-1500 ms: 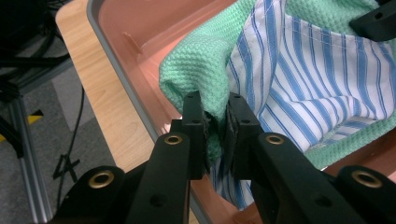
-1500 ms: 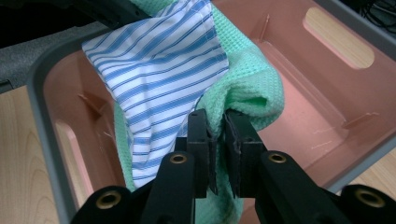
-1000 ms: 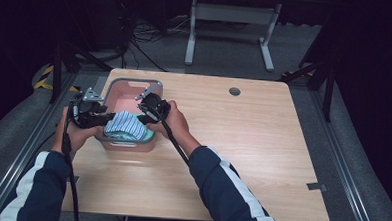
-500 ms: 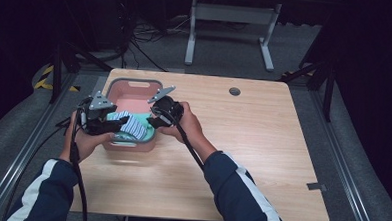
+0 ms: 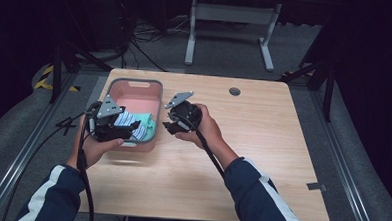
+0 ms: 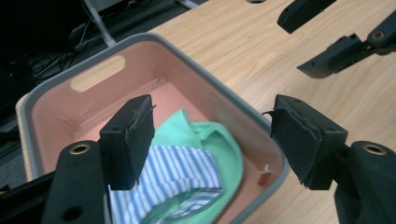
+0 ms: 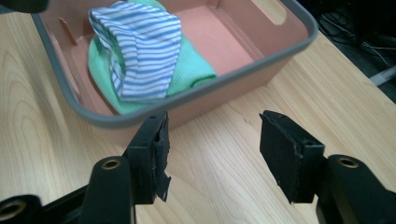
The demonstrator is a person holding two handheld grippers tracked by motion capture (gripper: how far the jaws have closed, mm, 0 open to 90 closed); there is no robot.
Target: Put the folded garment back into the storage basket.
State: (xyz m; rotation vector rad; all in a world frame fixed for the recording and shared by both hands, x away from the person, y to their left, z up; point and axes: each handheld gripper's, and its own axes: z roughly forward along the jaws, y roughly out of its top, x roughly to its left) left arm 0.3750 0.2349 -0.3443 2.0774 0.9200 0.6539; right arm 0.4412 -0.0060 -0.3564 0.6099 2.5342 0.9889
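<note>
A pink bin with a grey rim (image 5: pixel 135 82) stands at the table's far left. In it lies a blue-and-white striped cloth (image 5: pixel 128 120) on top of a green cloth (image 5: pixel 148 123). My left gripper (image 5: pixel 128 130) hovers at the bin's near left corner, and its jaws have just been opening, with nothing between them (image 6: pixel 212 135). My right gripper (image 5: pixel 167 125) is just right of the bin, over bare table. Its jaws have also just been opening and hold nothing (image 7: pixel 212 149). The right gripper view looks at the striped cloth (image 7: pixel 140 51) and green cloth (image 7: pixel 191 65) inside the bin (image 7: pixel 224 88).
The wooden table (image 5: pixel 262 143) has a round cable hole (image 5: pixel 234 91) at the back. A small tab (image 5: pixel 315 186) sits near its front right edge. A metal frame (image 5: pixel 228 22) and cables lie on the floor behind.
Both grippers have drawn back from the cloths, the left toward the bin's near left corner, the right out over the table. Their jaws have spread, and the cloths lie loose in the bin.
</note>
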